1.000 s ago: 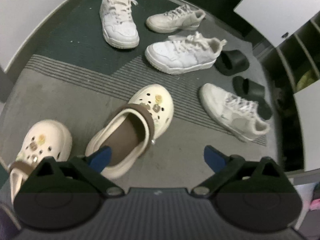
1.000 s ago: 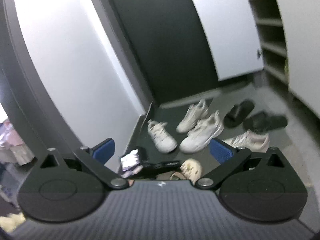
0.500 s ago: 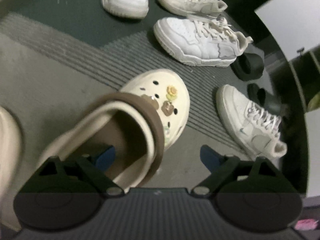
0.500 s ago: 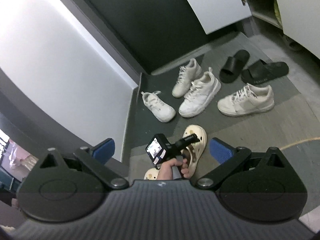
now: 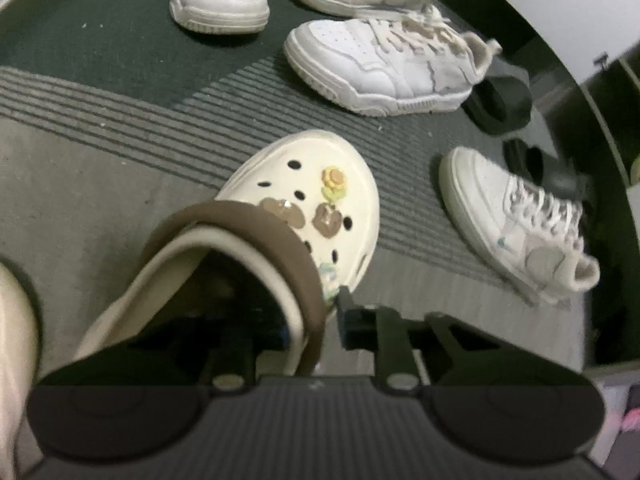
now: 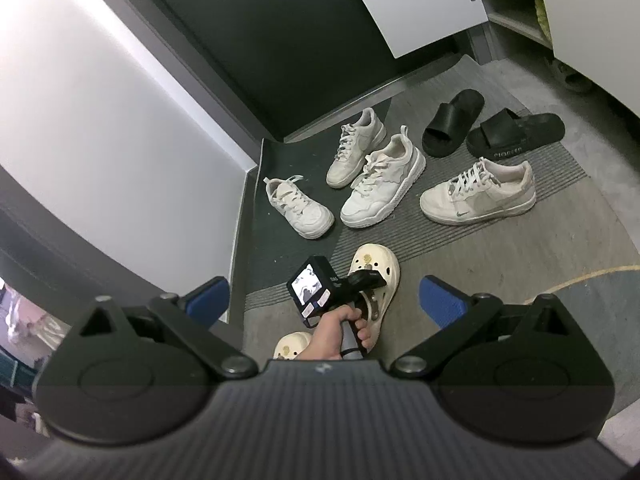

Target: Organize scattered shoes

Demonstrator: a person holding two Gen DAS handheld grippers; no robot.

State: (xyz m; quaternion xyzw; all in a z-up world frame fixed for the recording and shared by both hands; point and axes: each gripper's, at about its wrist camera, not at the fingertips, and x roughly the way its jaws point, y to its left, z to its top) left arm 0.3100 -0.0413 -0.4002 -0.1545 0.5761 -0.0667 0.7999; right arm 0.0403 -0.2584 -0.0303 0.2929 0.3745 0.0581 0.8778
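Note:
A cream clog (image 5: 312,184) with a brown strap and charms lies on the grey mat. My left gripper (image 5: 316,320) comes down over its heel opening. Its jaws are closing and pinch the clog's right wall and strap, one finger inside and one finger (image 5: 348,320) outside. In the right wrist view the same clog (image 6: 376,268) sits under the left gripper (image 6: 360,280), held by a hand (image 6: 332,332). The second clog (image 6: 290,346) lies just left of it. My right gripper (image 6: 326,294) hangs open high above the floor with nothing between its fingers.
Several white sneakers (image 6: 380,184) lie scattered on the striped mat (image 6: 520,232) beyond the clogs, one (image 5: 516,224) close on the right. Two black slides (image 6: 452,124) sit further back. A white wall (image 6: 100,120) runs on the left and open shoe shelves (image 6: 516,20) at the far right.
My left gripper has come down onto the clog and its jaws have gone from wide open to closed on the clog's wall. The right gripper's view has tipped down toward the floor.

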